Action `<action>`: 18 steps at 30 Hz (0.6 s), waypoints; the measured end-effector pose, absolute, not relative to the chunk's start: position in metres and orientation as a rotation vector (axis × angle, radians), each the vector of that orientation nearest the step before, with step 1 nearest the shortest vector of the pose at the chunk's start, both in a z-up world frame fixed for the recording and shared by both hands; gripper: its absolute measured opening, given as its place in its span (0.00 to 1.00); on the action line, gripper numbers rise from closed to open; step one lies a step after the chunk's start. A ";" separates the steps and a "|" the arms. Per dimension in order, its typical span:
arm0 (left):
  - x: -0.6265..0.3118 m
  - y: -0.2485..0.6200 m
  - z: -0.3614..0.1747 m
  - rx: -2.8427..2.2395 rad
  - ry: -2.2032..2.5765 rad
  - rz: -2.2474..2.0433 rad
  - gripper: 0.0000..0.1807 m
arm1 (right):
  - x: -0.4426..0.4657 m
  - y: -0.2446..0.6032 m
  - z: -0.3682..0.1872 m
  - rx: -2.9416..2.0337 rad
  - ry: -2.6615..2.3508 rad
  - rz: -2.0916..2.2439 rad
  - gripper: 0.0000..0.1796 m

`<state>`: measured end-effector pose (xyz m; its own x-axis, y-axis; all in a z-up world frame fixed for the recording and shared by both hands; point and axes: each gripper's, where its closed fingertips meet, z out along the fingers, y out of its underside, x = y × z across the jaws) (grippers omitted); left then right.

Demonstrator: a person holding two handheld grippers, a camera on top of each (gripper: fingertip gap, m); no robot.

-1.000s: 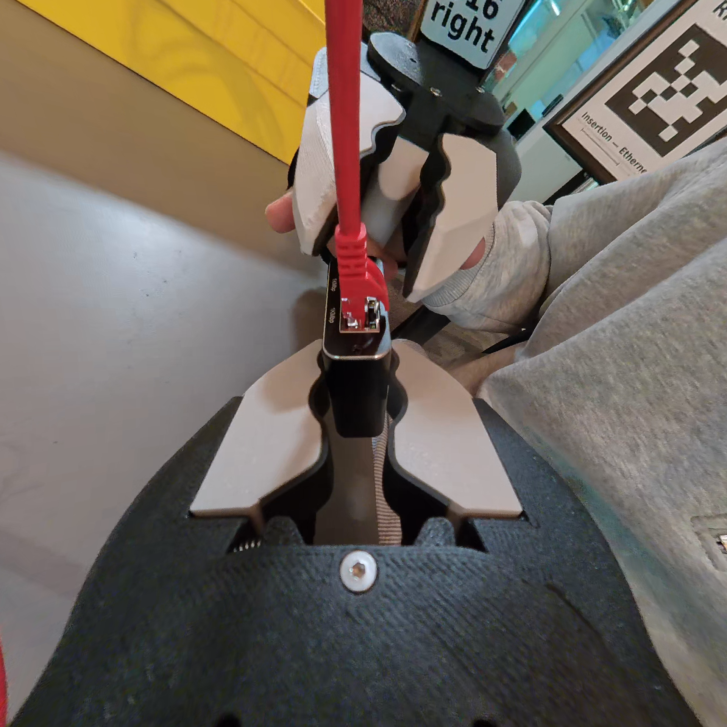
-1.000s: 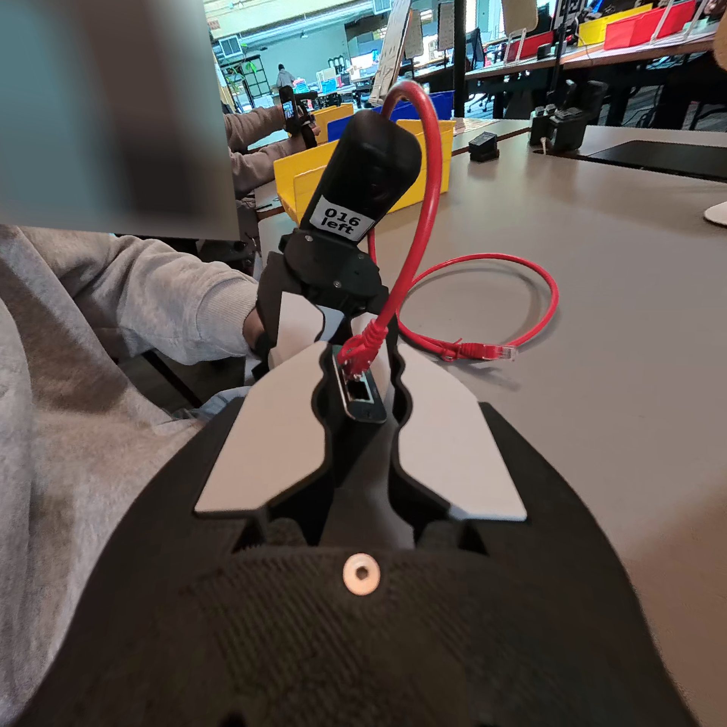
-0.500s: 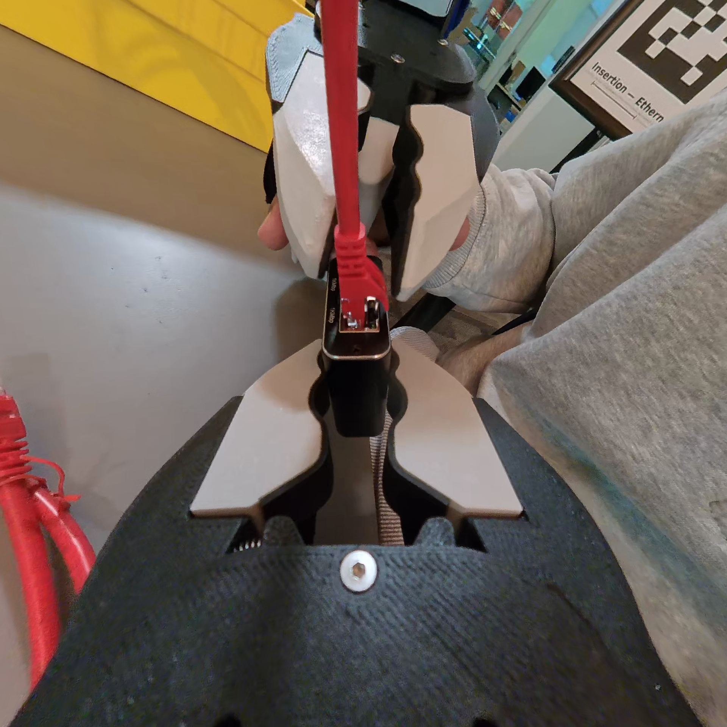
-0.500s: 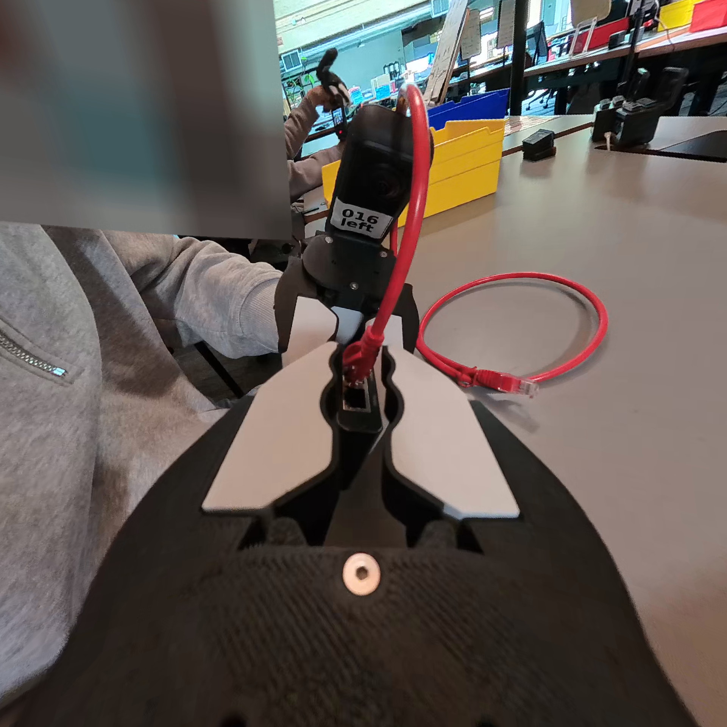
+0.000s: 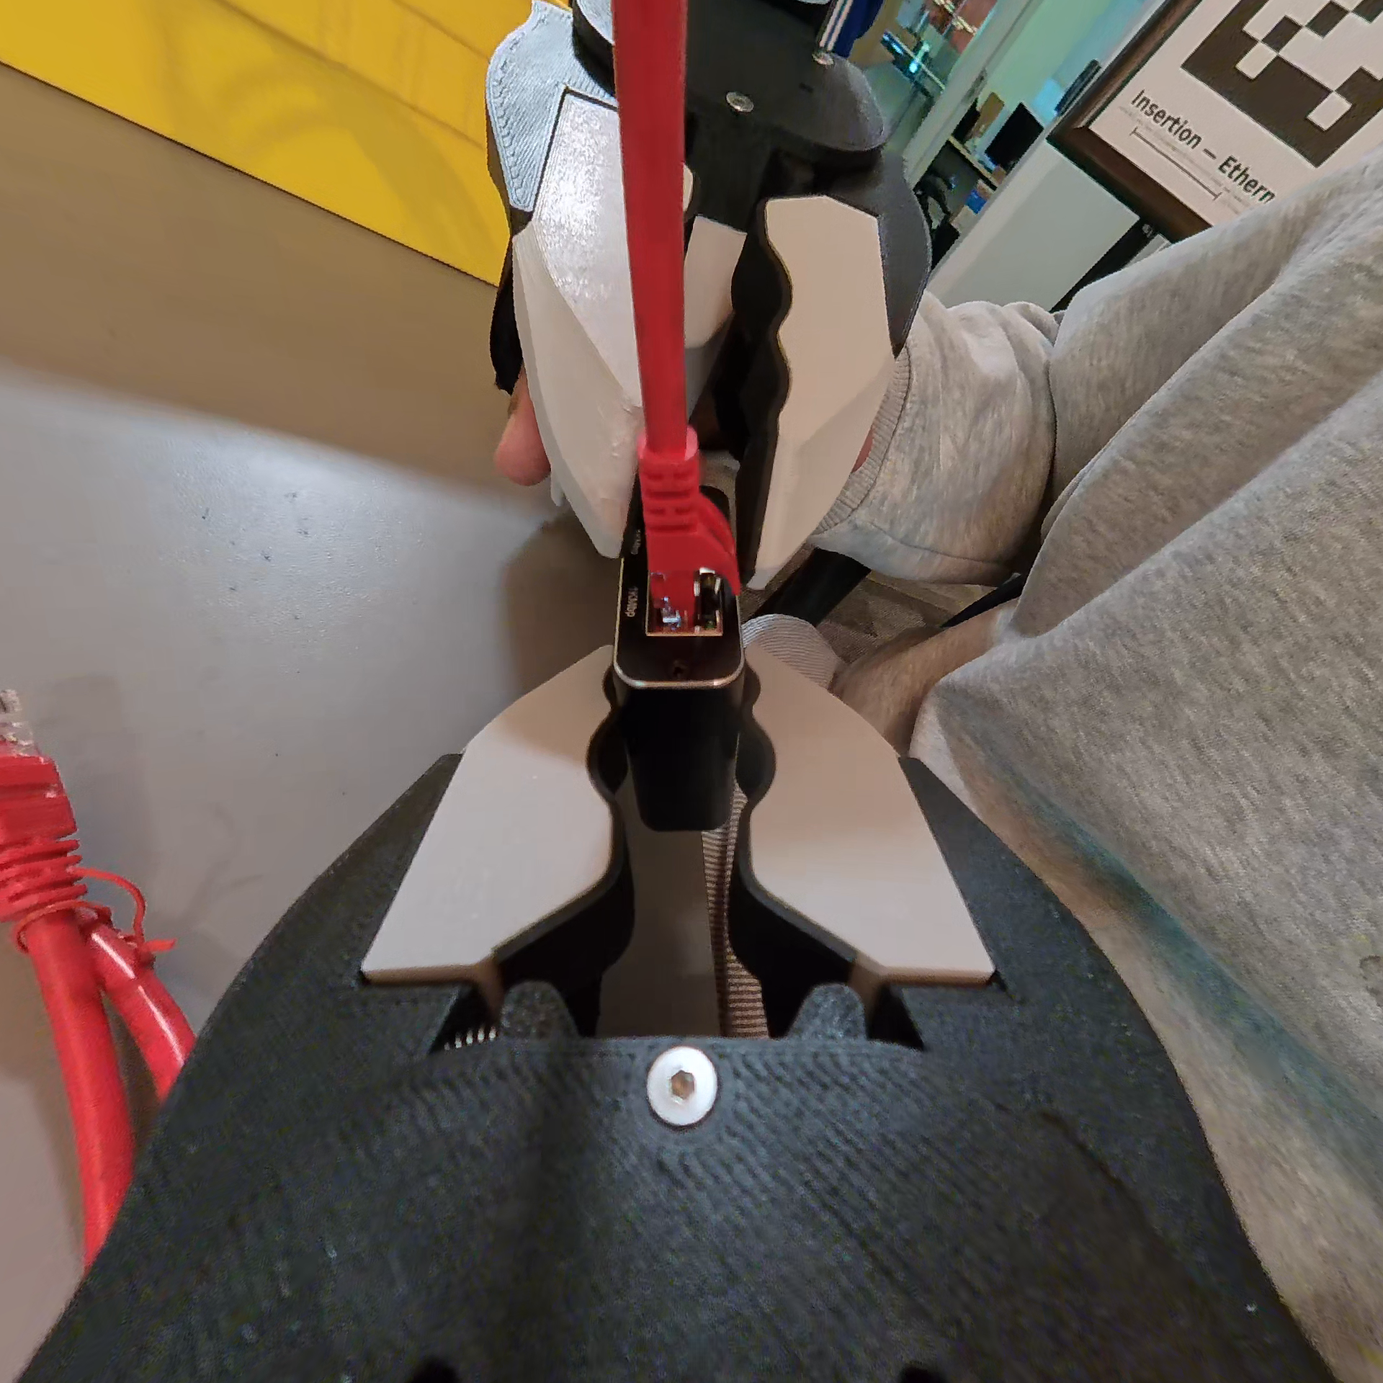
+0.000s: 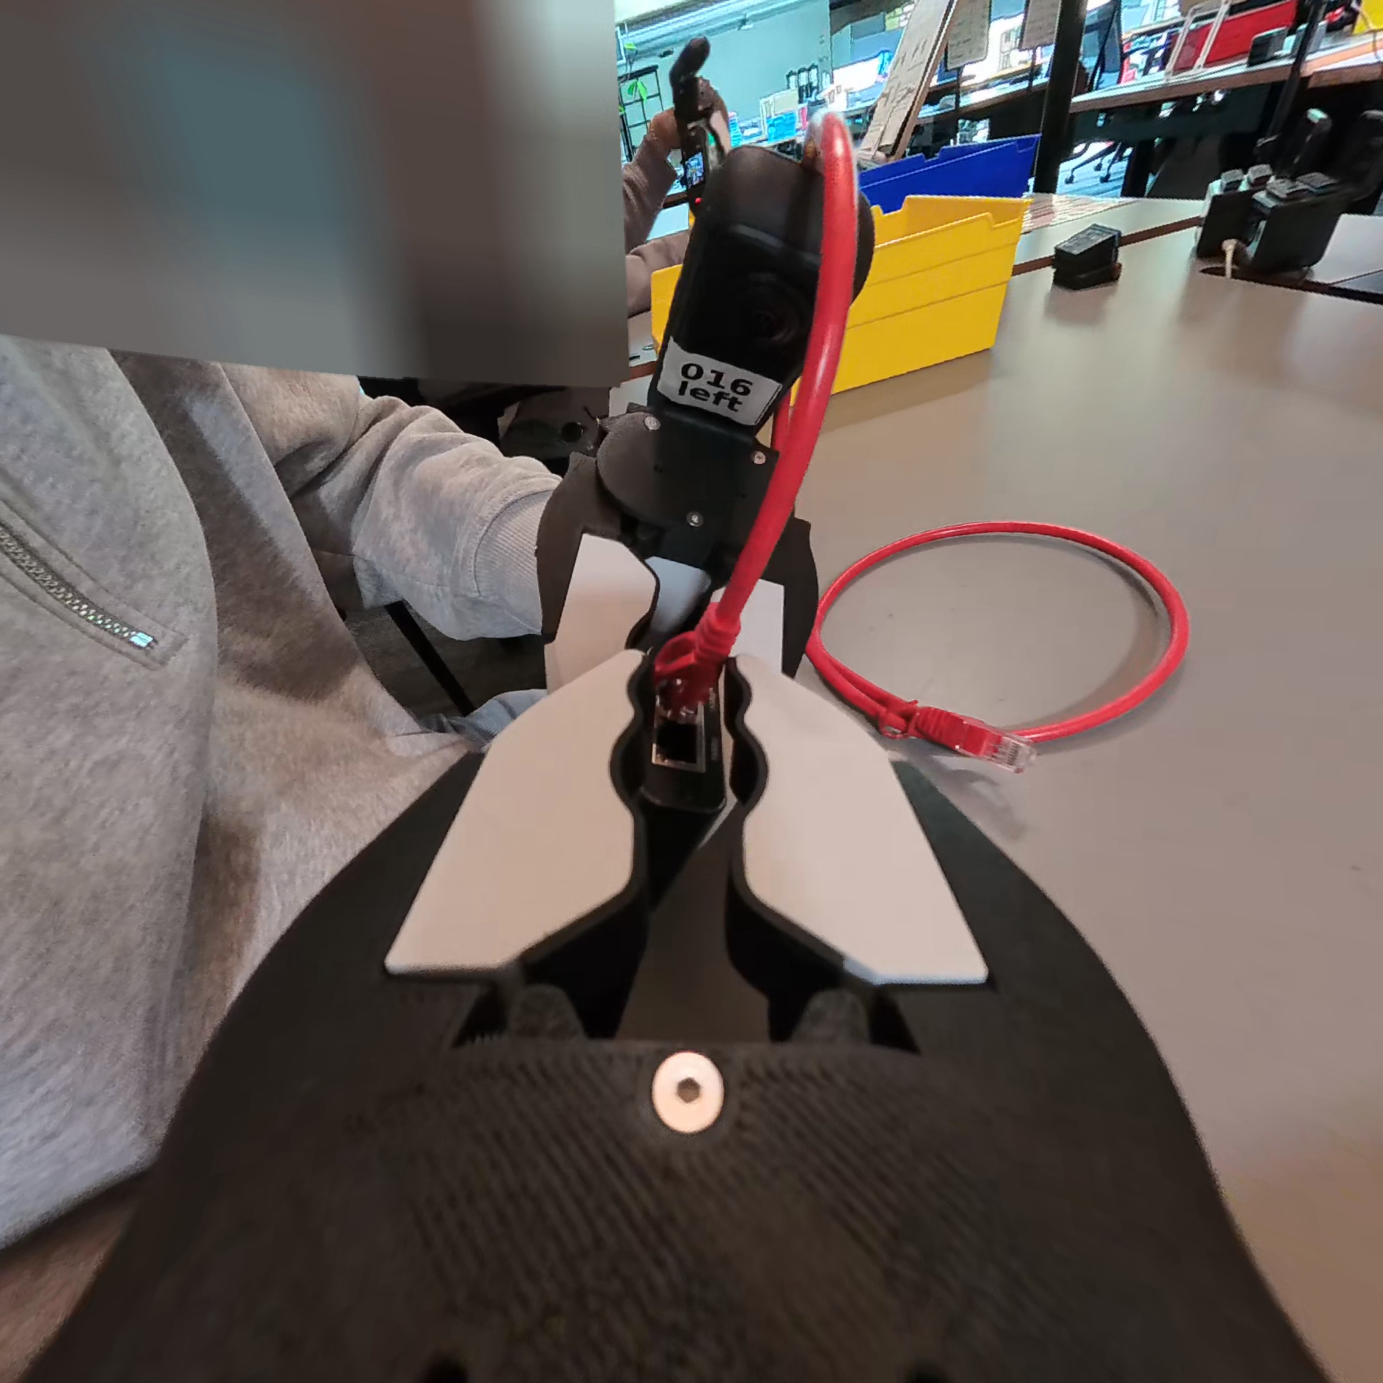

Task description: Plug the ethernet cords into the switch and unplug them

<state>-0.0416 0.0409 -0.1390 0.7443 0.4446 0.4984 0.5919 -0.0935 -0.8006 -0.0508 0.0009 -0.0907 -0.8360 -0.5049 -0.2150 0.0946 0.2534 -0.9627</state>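
Note:
A small black switch (image 5: pixel 677 763) is held in the air between both grippers. My left gripper (image 5: pixel 677 673) is shut on one end of it. My right gripper (image 6: pixel 688 666) is shut on the other end; in the left wrist view it (image 5: pixel 681 546) faces me. A red plug (image 5: pixel 677 516) sits in one port, and its cord (image 6: pixel 831 337) arcs up over the left gripper (image 6: pixel 685 621). The port beside it (image 6: pixel 677 745) is empty. A red cord loop (image 6: pixel 1122 569) with a free plug (image 6: pixel 965 737) lies on the table, also at the left wrist view's edge (image 5: pixel 30 823).
The grey table (image 6: pixel 1122 935) stretches to the right. Yellow bins (image 6: pixel 935 284) and a blue bin (image 6: pixel 958 161) stand at its back, with black devices (image 6: pixel 1085 254) farther right. A person's grey sleeves (image 5: pixel 1122 524) are close. A framed sign (image 5: pixel 1272 97) stands behind.
My right gripper's fingers have closed in on the switch. Both grippers have shifted with it, and the free plug on the table has come into the left wrist view.

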 end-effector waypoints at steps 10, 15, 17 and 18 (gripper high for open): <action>-0.042 0.041 -0.143 -1.754 -0.833 -0.133 0.13 | -0.051 0.003 -0.095 -0.434 2.074 -1.603 0.10; -0.041 0.043 -0.145 -1.778 -0.832 -0.126 0.13 | -0.050 0.004 -0.098 -0.469 2.107 -1.588 0.09; -0.041 0.043 -0.145 -1.783 -0.829 -0.122 0.13 | -0.050 0.005 -0.099 -0.480 2.117 -1.594 0.09; -0.040 0.043 -0.145 -1.782 -0.826 -0.124 0.13 | -0.049 0.005 -0.099 -0.485 2.120 -1.598 0.09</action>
<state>-0.0404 0.0429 -0.1449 0.7500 0.4694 0.4661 0.5853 -0.1426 -0.7982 -0.0493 0.0048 -0.0991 -0.8420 -0.5226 -0.1343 -0.0150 0.2713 -0.9624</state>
